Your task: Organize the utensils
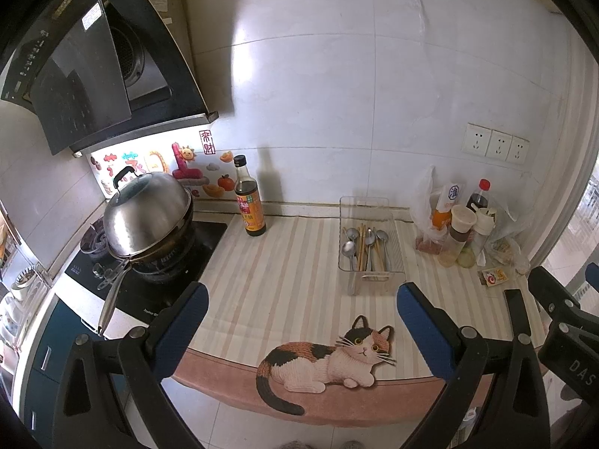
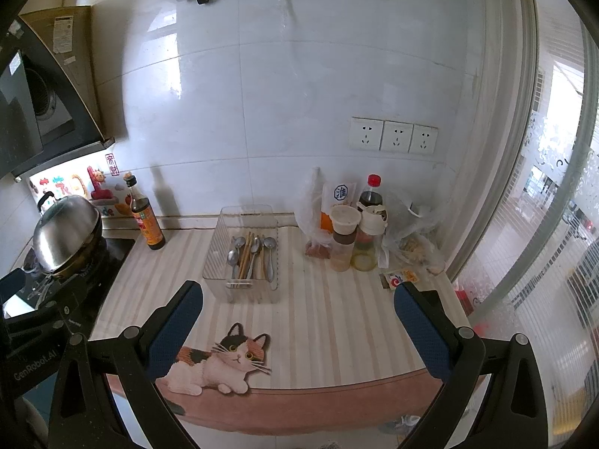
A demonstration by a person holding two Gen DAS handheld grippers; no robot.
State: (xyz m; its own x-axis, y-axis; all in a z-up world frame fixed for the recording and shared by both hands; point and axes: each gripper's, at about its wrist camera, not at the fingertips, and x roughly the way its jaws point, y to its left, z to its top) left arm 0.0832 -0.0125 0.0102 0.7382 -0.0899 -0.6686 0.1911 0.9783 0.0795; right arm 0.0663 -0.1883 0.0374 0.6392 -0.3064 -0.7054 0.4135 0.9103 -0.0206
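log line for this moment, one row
left gripper: open, empty | right gripper: open, empty | spoons, chopsticks: mixed in clear bin

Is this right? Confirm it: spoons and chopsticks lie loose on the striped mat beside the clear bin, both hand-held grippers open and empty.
Not quite. The spoons and chopsticks lie inside the clear bin, not loose on the striped mat; the right wrist view shows it. The left hand-held gripper and right hand-held gripper are indeed open and empty.

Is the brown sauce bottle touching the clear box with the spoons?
Apart. In the right wrist view, bare striped mat lies between the sauce bottle and the clear box; the left wrist view shows the same gap.
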